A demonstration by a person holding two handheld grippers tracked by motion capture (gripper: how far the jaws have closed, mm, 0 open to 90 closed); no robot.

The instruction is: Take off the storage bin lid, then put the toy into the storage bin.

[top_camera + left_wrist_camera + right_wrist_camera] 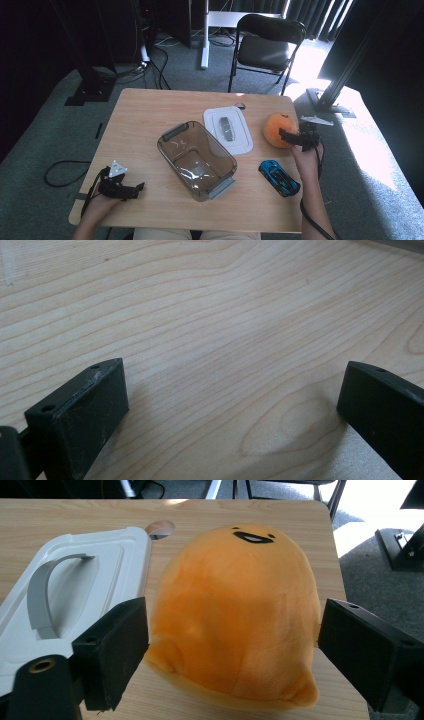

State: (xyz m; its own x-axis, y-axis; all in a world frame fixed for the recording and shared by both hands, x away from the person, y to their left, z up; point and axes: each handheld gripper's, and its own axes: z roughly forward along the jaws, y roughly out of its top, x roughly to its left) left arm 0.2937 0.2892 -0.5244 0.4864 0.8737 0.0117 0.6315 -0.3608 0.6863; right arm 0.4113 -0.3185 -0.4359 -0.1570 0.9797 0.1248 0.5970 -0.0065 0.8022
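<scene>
My right gripper point(232, 645) has its jaws apart, standing either side of the round orange plush toy with a small black smiling face point(235, 610). The toy sits on the wooden counter point(75, 515) squarely between those jaws, near the left one and with a sliver of gap at the right one; it looks taller than wide, so I judge a straight squeeze across its lower body is what comes next. My left gripper point(232, 405) rests far off over bare counter, jaws wide apart and holding nothing. Left of my right jaws lies the flat white plastic lid with a grey handle point(75, 590). The clear brown plastic bin point(196, 160) looks empty. A small blue toy car point(279, 177) lies behind my right jaws.
</scene>
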